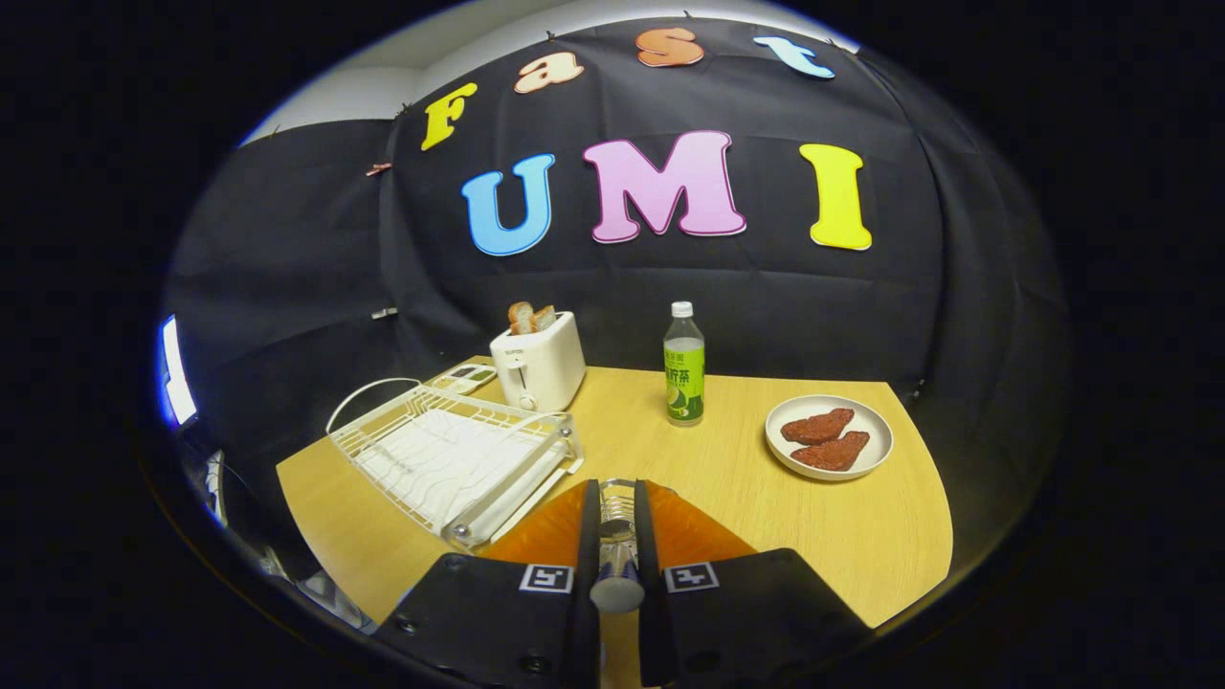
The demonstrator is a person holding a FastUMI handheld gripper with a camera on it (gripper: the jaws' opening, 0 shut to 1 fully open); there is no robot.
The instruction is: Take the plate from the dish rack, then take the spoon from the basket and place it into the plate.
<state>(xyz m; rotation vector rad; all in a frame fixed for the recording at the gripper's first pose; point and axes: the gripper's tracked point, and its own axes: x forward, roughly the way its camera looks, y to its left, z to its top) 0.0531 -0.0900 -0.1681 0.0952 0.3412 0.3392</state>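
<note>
Presently, my gripper [616, 517] holds one spoon [615, 565]: my two fingers [586, 536] stand close together and both press on its metal handle, whose rounded end points back toward me between the black finger mounts. Behind the fingers an orange plate [536, 531] shows on both sides of them, lying low over the wooden table [766, 517]; I cannot tell whether the far end of the spoon touches it, as my fingers hide that part. Item, left of the fingers and just beside the orange plate: one white wire dish rack [450, 459] on its ribbed white tray. Item, beyond the rack: one white toaster [538, 368] with two slices of bread [531, 317] standing in its slots, and a small pale device [463, 378] lying flat beside it. Item, beyond my fingers near the middle of the table: one bottle [683, 368], upright, green label, white cap. Item, to the right and well apart from the fingers: one white plate [829, 436] bearing two reddish-brown pieces of food [825, 438], touching each other.
</note>
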